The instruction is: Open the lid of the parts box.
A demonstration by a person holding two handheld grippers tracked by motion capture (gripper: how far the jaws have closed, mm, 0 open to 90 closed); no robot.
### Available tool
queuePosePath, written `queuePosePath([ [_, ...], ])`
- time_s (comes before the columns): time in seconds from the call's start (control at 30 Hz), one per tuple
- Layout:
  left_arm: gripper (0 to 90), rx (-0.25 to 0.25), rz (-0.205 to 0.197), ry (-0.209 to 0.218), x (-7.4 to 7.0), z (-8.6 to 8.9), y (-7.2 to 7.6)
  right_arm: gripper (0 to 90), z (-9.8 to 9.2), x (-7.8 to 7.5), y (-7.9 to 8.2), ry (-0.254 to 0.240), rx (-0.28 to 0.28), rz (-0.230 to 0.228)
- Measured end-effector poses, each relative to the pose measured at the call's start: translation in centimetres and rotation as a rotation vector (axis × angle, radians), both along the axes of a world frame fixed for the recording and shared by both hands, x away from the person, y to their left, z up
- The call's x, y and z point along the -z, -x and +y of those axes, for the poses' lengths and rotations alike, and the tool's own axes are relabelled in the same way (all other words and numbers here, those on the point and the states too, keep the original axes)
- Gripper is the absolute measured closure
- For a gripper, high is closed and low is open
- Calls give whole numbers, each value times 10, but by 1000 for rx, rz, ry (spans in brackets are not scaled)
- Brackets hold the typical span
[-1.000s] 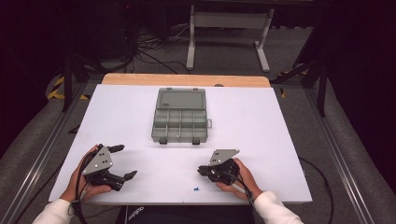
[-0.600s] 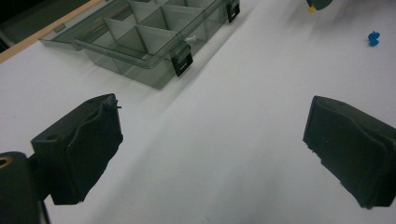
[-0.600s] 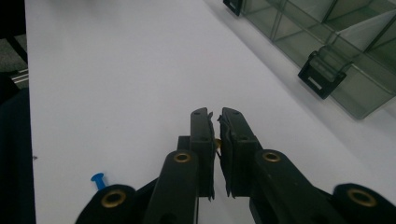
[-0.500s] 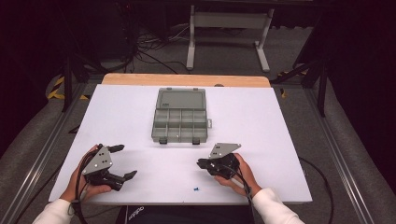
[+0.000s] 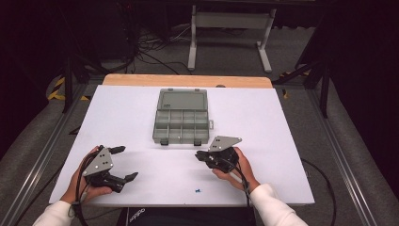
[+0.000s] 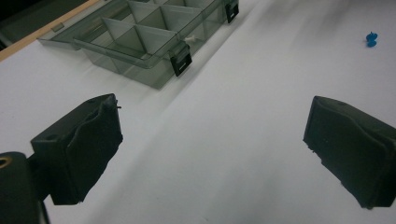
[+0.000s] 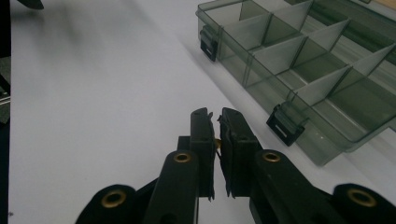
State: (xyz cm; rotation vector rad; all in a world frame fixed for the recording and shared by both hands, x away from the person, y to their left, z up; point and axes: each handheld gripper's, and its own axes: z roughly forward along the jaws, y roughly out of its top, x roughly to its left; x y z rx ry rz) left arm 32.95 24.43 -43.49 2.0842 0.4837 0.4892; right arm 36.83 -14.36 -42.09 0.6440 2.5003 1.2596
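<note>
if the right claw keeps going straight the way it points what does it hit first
Probably bare white table. In the right gripper view the shut right claw aims alongside the open compartment box, whose latched front wall lies just off that line, so it might graze the box; depth is hard to judge.

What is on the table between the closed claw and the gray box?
Nothing: bare white table separates the right gripper from the box in the right gripper view.
</note>
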Motion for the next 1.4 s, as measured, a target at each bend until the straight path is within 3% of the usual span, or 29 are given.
queuePosePath([
  [0.67, 48, 5, 3, 1, 0, 1, 0, 839, 34, -18, -25, -31, -6, -54],
  [1.13, 48, 8, 7, 10, 0, 1, 0, 839, 54, -20, -42, -31, 7, -60],
  [1.4, 47, 12, -1, 12, -1, 2, 0, 839, 63, -18, -55, -26, 41, -61],
])
